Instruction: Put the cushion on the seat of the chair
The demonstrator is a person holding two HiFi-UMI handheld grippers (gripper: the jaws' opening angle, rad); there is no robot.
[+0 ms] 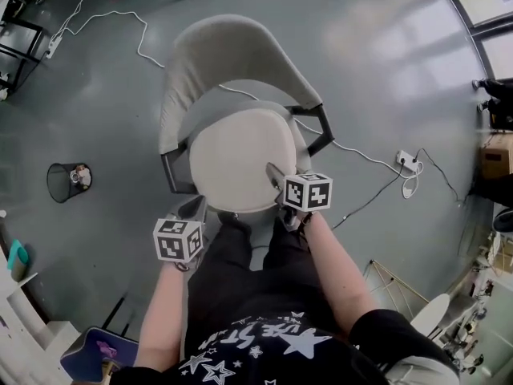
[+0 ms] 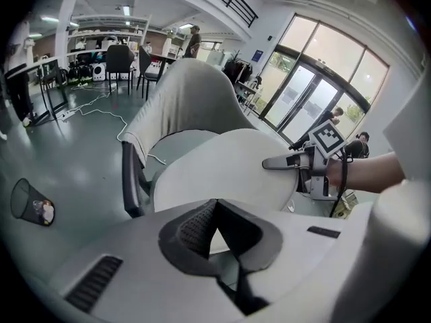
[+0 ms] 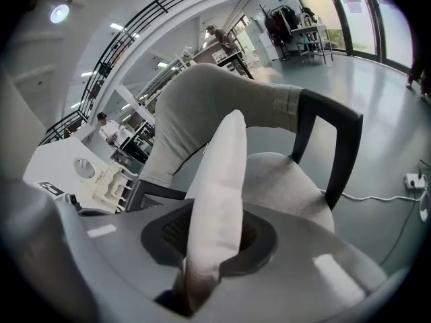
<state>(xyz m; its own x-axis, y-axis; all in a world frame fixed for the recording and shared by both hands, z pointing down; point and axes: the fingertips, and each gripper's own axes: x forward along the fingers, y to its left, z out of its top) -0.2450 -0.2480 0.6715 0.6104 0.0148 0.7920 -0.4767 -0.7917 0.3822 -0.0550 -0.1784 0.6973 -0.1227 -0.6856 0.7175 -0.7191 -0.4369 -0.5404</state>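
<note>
**Cushion over seat, not yet set down**

The off-white cushion (image 1: 240, 159) hangs right above the chair (image 1: 232, 50), covering most of the grey seat (image 3: 289, 180) in the head view. It sits in front of the backrest, between the two dark armrests.

The right gripper (image 1: 276, 179) holds it. Its jaws stand narrow and are clamped on the cushion's near-right rim, and the right gripper view shows the pad edge-on between them.

The left gripper (image 1: 195, 208) is at the near-left rim with its jaw tips meeting. A pale wedge shows in the gap behind the tips. I can't tell whether any fabric is pinched there.

Progress, as a judgement:
- **Done:** carry and line-up. The cushion looks centred over the seat.
- **Left:** lower it the last bit until it lies flat, let go, and pull both grippers clear.

In the right gripper view the seat is bare beyond the cushion, so it is likely not resting yet.

The cushion is near-round, with no clear long axis. Its broad face points up and looks roughly parallel to the seat, maybe slightly tilted. The gripped edge faces the person and the far edge faces the backrest.
</note>
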